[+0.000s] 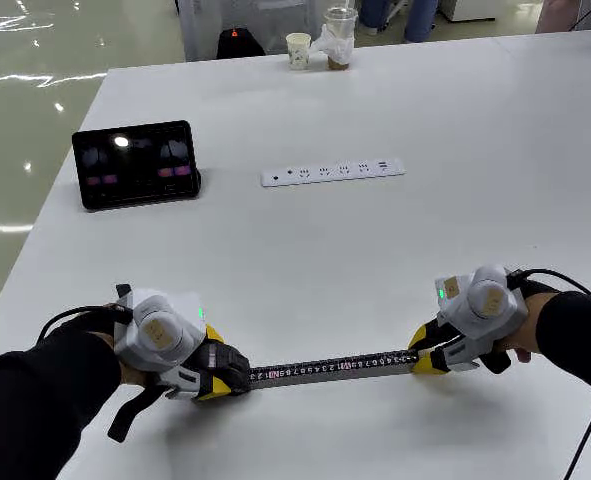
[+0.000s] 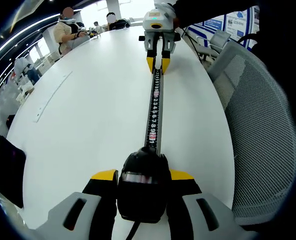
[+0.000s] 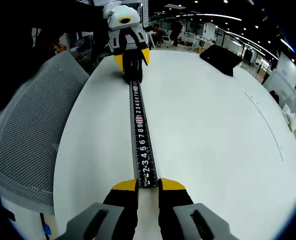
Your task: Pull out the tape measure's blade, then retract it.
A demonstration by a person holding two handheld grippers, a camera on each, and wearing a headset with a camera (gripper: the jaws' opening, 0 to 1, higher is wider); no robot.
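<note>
My left gripper (image 1: 218, 375) (image 2: 143, 176) is shut on the black tape measure case (image 2: 142, 187) (image 1: 230, 368) near the table's front edge. From the case the black blade (image 1: 333, 367) (image 2: 155, 107) (image 3: 140, 140) with white numbers runs straight along the table to the right. My right gripper (image 1: 422, 352) (image 3: 148, 185) is shut on the blade's free end. In the left gripper view the right gripper (image 2: 158, 61) shows at the blade's far end. The left gripper (image 3: 131, 59) appears far up in the right gripper view.
A black tablet (image 1: 136, 163) stands at the left of the white table (image 1: 395, 240), a white power strip (image 1: 333, 172) lies mid-table, and cups (image 1: 320, 45) stand at the far edge. A mesh chair (image 2: 268, 125) is beside the table; people sit at the far end.
</note>
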